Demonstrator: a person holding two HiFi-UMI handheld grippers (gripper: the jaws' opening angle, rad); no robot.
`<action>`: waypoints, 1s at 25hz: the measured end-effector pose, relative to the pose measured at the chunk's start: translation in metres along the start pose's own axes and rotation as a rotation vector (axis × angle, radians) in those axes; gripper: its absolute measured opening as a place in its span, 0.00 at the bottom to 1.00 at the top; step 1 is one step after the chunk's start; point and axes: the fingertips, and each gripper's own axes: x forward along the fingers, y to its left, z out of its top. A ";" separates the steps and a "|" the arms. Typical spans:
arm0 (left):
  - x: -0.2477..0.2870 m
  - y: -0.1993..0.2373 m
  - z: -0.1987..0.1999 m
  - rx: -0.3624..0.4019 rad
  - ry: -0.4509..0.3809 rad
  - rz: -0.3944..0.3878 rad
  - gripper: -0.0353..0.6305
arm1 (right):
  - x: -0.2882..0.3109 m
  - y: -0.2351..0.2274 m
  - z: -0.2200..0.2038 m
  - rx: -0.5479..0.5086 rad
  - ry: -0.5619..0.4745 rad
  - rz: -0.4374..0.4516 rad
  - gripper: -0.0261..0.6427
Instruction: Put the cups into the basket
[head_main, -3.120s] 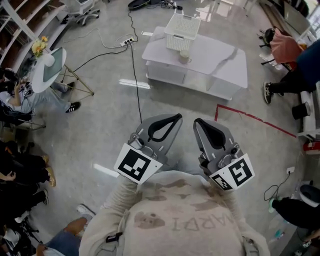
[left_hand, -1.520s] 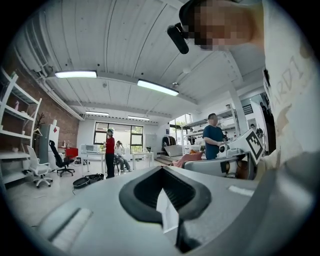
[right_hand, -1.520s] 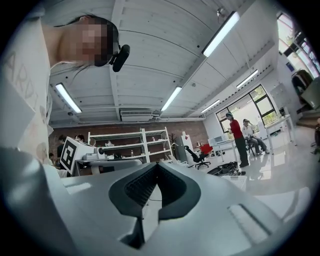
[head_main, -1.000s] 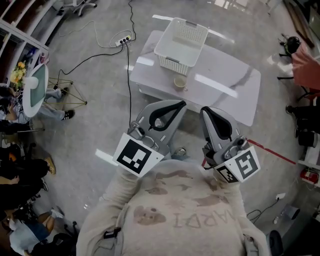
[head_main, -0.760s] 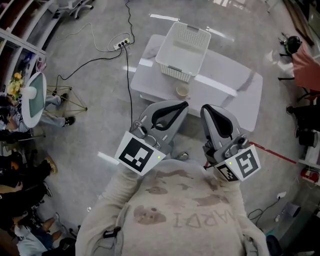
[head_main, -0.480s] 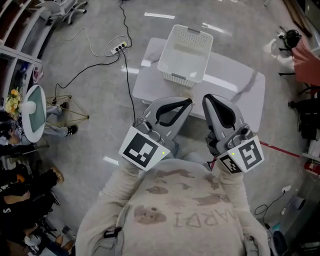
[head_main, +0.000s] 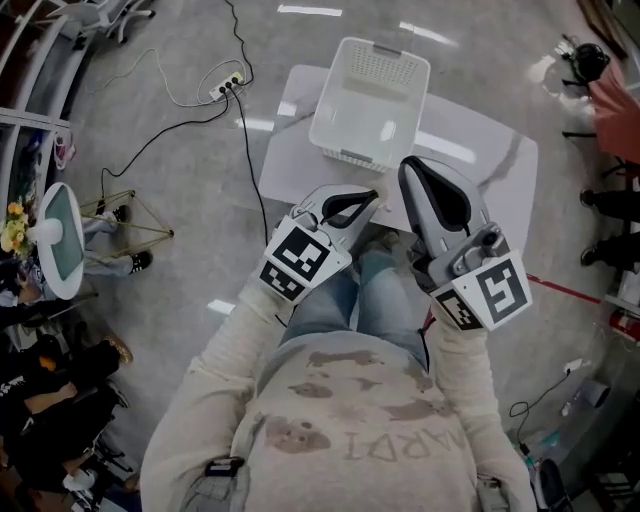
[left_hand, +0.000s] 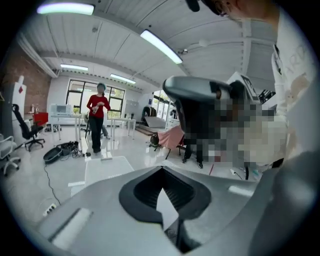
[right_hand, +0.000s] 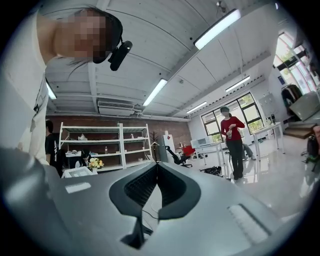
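Observation:
A white slatted basket (head_main: 370, 95) stands empty on the low white table (head_main: 490, 160) in the head view. No cup shows in any view; the grippers cover the table's near edge. My left gripper (head_main: 370, 196) is shut and empty, with its tips just below the basket's near wall. My right gripper (head_main: 410, 168) is also shut and empty, beside the basket's near right corner. In the gripper views both point out over the room: the left gripper (left_hand: 161, 170) toward a white tabletop (left_hand: 102, 167), the right gripper (right_hand: 156, 165) toward shelves.
A power strip (head_main: 224, 86) and black cable lie on the floor left of the table. A round side table (head_main: 52, 238) and seated people are at the far left. A red floor line (head_main: 572, 291) runs at the right. A person in red (right_hand: 231, 140) stands further off.
The table and basket have drawn nearer. Both grippers now reach the table's near edge, and the cup seen by the basket earlier is hidden behind them. My knees now show.

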 end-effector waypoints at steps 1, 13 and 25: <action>0.011 0.007 -0.012 -0.026 0.031 0.004 0.05 | 0.004 -0.007 -0.004 0.003 0.006 0.006 0.08; 0.117 0.066 -0.182 -0.097 0.464 0.033 0.05 | 0.041 -0.085 -0.077 0.026 0.081 0.061 0.08; 0.175 0.089 -0.292 -0.025 0.732 -0.002 0.09 | 0.040 -0.109 -0.137 0.093 0.094 0.069 0.08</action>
